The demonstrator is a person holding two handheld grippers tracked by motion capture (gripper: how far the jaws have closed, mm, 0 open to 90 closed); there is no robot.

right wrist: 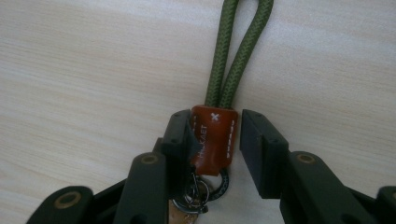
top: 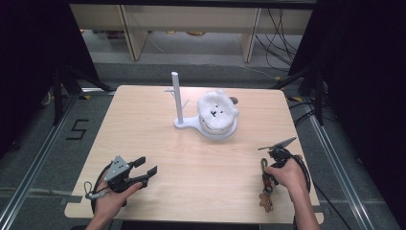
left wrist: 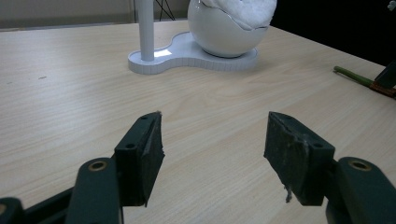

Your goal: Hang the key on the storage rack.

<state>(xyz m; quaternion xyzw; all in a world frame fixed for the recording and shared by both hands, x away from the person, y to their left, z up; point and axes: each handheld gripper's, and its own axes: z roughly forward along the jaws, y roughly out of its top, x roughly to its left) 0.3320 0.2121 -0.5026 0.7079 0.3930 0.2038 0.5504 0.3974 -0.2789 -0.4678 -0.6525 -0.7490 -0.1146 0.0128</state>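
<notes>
- Down at the near right edge of the table (top: 158,158), the right gripper (right wrist: 212,140) sits low over a keychain (right wrist: 214,140), its jaws bracketing the brown leather tab without quite pinching it: a sliver of gap shows at the right jaw, so call it nearly closed around the tab, not clamped.
- Risk one: the tab looks smooth and narrow, and a squeeze that lands off-centre could let it squirt out sideways.
- Risk two: the metal ring just under the tab sits close to the left jaw; catching the ring instead of the leather would likely give a wobbly hold.
- Risk three: the green cord loop runs away from the jaws and lies limp, so on a lift it may swing and snag.
- Looks-wise: olive braided cord doubled into a loop, brown tab with small pale print, dark ring and a tan charm below.
- Over at the near left, the left gripper (left wrist: 212,154) hovers with jaws wide apart and nothing between them, well away from the white stand (top: 177,96) and its fluffy-topped bowl (top: 218,115).
</notes>
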